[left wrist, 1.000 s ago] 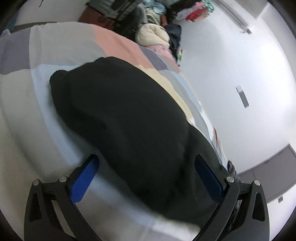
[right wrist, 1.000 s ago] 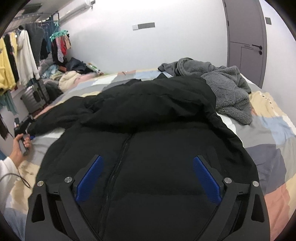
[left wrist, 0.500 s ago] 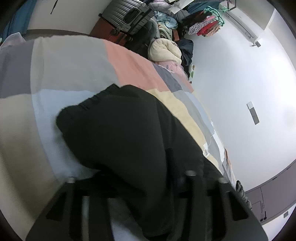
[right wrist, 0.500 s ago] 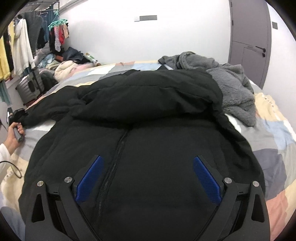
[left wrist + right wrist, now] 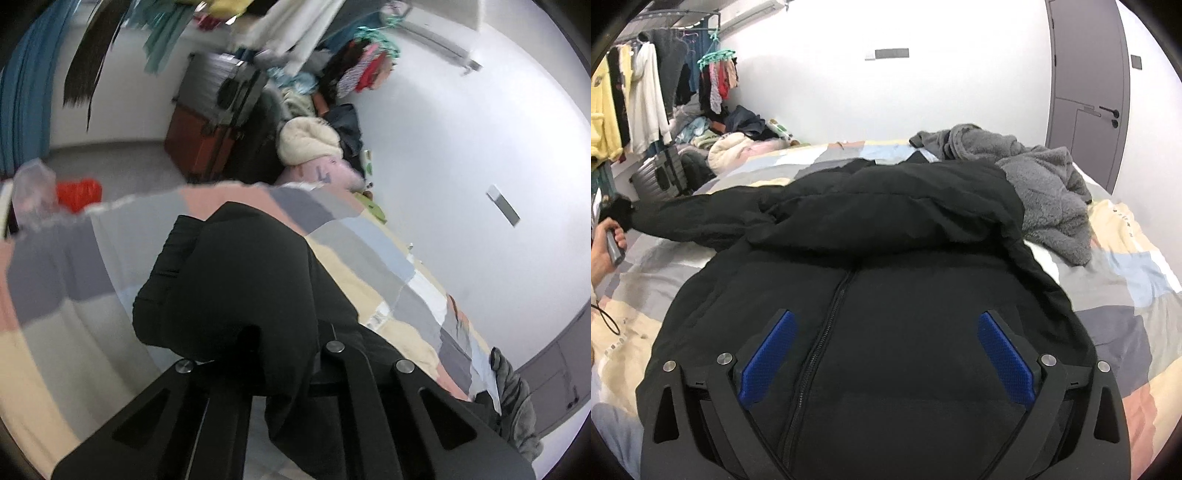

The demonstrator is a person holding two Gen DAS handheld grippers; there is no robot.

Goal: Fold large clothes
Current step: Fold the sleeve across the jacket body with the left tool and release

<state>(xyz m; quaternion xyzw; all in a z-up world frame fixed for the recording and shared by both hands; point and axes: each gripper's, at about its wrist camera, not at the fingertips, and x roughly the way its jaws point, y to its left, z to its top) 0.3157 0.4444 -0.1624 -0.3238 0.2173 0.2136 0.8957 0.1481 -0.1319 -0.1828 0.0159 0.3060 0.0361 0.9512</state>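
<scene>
1. Your right gripper [image 5: 884,363]: blue pads spread wide, holding nothing, hovering over the lower front of the black jacket [image 5: 886,295]. The zipper [image 5: 822,332] runs between the pads, nearer the left one, heading away from you.

2. Your left gripper [image 5: 288,354]: fingers pinched together on the jacket sleeve [image 5: 236,280], black cloth bunched between them and the cuff end sticking out beyond the tips. In the right wrist view the left hand [image 5: 605,243] sits at the far left of the bed, the sleeve stretched out sideways toward it.

3. The turning relation: the sleeve's long axis lies left-right, across the body's near-far zipper line. The left gripper alone has hold of it; any fold inward likely carries it rightward over the chest.

4. Patchwork bedspread [image 5: 1115,295]: under the jacket, bare on both sides.

5. Grey fleece garment [image 5: 1045,192]: far right, touching the jacket's hood edge; it may crowd that side.

6. Suitcase [image 5: 661,177] and hanging clothes [image 5: 639,99]: far left, off the bed, well apart.
</scene>
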